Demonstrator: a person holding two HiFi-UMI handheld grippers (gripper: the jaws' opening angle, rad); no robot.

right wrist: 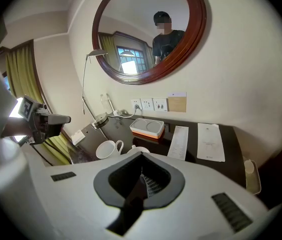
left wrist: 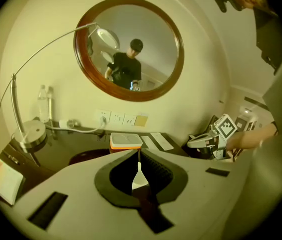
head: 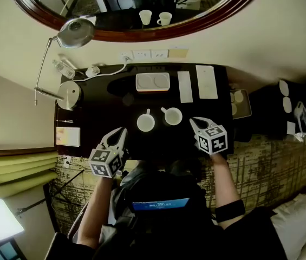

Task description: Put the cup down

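Standing upright on the counter (head: 101, 107): left cup (head: 145, 123), right cup (head: 173, 116); right gripper (head: 194, 122) nearer, right cup just to its left; left gripper (head: 119, 134) near left cup; both grippers pressed together, empty.

Head view: above the person, facing steeply down and far off, with the mirror (head: 136, 4) at the top edge and the whole tabletop (head: 104, 112) below the mirror. Left gripper view: low and close, at the tabletop edge farthest from the mirror, facing the mirror nearly straight on, right gripper (left wrist: 194, 142) in sight. Right gripper view: higher, facing the mirror at a slant, left gripper (right wrist: 63, 118) in sight; all three share mirror, tabletop and the tray (head: 153, 82) under the mirror.
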